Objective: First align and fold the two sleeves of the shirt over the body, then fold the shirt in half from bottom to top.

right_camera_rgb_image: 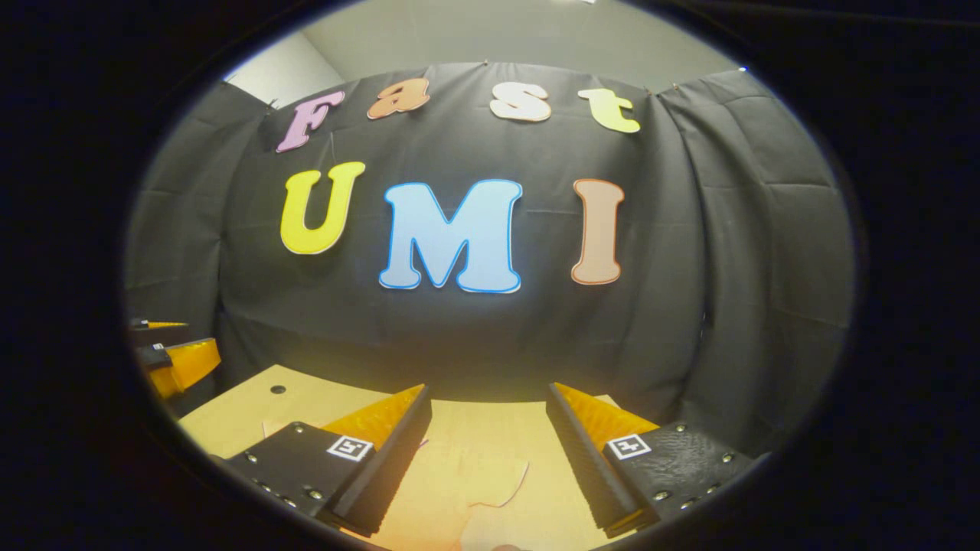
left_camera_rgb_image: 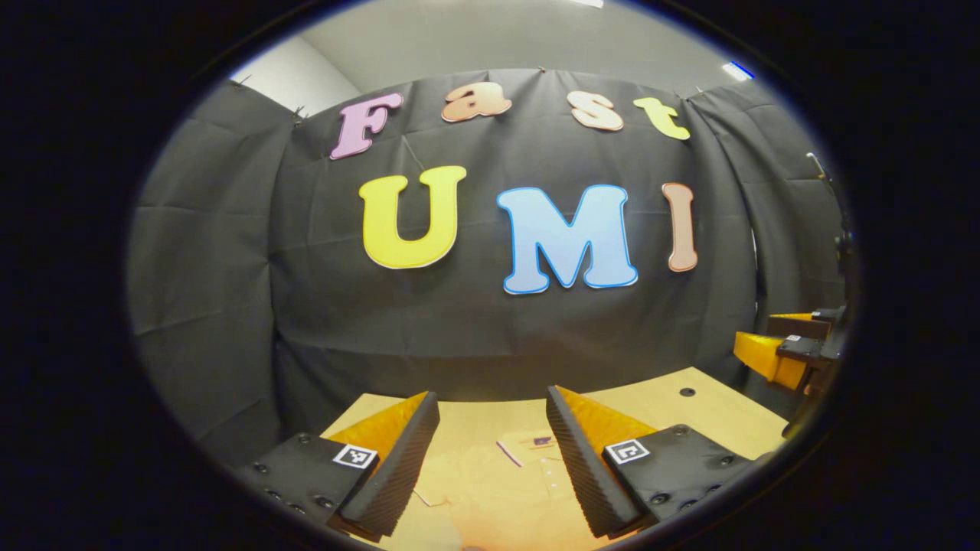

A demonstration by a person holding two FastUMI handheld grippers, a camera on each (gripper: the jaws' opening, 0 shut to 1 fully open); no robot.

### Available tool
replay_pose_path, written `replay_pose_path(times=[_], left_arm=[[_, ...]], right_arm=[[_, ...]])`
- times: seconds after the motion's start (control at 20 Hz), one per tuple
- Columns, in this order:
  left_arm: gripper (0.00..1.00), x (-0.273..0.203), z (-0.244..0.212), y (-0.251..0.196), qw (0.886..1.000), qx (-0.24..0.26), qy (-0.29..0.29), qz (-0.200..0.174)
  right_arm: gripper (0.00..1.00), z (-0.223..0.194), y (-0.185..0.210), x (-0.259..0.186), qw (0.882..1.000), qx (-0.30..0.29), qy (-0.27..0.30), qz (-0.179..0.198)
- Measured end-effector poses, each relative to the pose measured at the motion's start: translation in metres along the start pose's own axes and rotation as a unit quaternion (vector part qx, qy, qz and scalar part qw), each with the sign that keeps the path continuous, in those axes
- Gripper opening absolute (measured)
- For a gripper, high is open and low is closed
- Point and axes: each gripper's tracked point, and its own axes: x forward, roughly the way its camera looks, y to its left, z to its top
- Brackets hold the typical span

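A pale shirt [left_camera_rgb_image: 498, 482] lies flat on the wooden table [left_camera_rgb_image: 689, 413], its collar and a dark label visible between my left gripper's fingers. My left gripper [left_camera_rgb_image: 490, 405] hovers above it, open and holding nothing. In the right gripper view, a sleeve or edge of the shirt [right_camera_rgb_image: 490, 474] lies on the table [right_camera_rgb_image: 306, 398] below my right gripper [right_camera_rgb_image: 486, 402], which is also open and empty. The right gripper [left_camera_rgb_image: 777, 348] appears at the far right edge of the left gripper view, and the left gripper [right_camera_rgb_image: 172, 356] at the far left edge of the right gripper view.
The table's far edge meets the black cloth wall [left_camera_rgb_image: 475, 329] close behind the shirt. A small dark hole [left_camera_rgb_image: 687, 392] sits in the tabletop, seen also as a hole [right_camera_rgb_image: 278, 389] in the right gripper view.
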Motion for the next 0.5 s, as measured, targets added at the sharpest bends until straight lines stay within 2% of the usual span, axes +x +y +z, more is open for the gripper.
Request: replay_pose_path(times=[0.1, 0.25, 0.5], left_arm=[[0.93, -0.001, 0.001, 0.002, 1.000, -0.001, 0.001, 0.002], [0.93, -0.005, -0.001, 0.005, 1.000, -0.002, 0.002, 0.005], [0.94, -0.006, -0.001, 0.014, 1.000, 0.001, 0.006, 0.013]], right_arm=[[0.96, -0.004, 0.000, 0.002, 1.000, -0.003, 0.003, 0.000], [0.96, -0.033, -0.003, 0.015, 0.999, 0.002, 0.033, 0.001], [0.96, -0.112, -0.022, 0.061, 0.992, 0.022, 0.124, -0.012]])
